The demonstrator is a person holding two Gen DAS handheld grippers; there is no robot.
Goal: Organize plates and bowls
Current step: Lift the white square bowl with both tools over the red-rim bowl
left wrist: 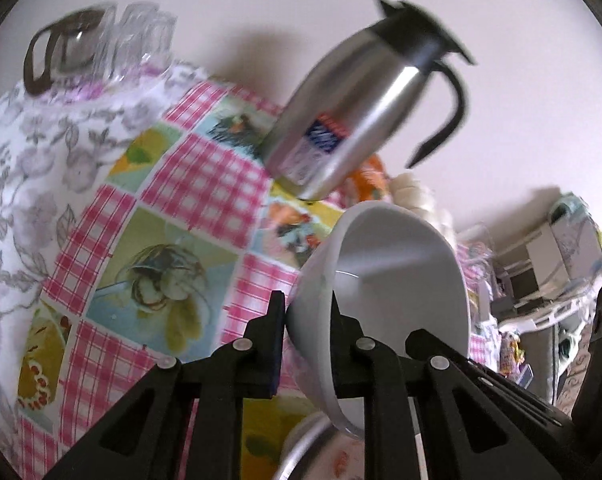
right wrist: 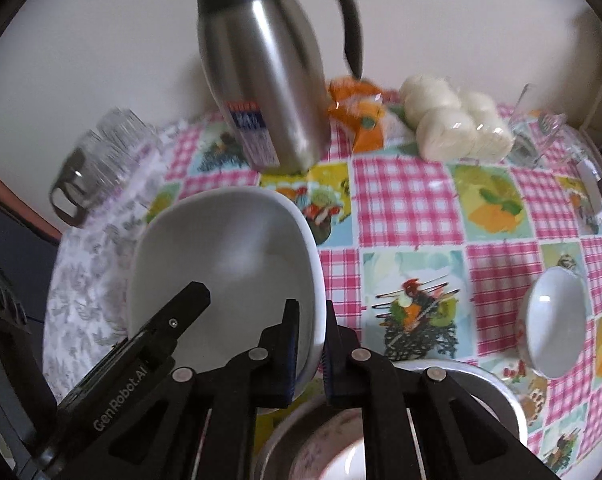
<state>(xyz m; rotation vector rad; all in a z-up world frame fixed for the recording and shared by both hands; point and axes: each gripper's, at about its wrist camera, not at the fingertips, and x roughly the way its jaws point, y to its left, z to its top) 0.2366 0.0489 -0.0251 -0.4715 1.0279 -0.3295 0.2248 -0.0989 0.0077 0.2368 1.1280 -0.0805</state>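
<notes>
A large white bowl (left wrist: 397,292) is held above the table by both grippers. My left gripper (left wrist: 307,340) is shut on its rim, one finger inside and one outside. My right gripper (right wrist: 312,344) is shut on the opposite rim of the same bowl (right wrist: 229,264); the left gripper's finger (right wrist: 181,312) shows inside the bowl. A small white bowl (right wrist: 553,320) lies tilted on the tablecloth at the right. Below the grippers sits a metal basin (right wrist: 497,392) with a patterned dish (right wrist: 333,452) inside; it also shows in the left wrist view (left wrist: 301,452).
A steel thermos jug (right wrist: 261,80) stands at the back of the table, also in the left view (left wrist: 357,108). Glass mugs (right wrist: 97,160) stand at the back left. An orange packet (right wrist: 357,116) and a bag of white rolls (right wrist: 457,124) lie beyond.
</notes>
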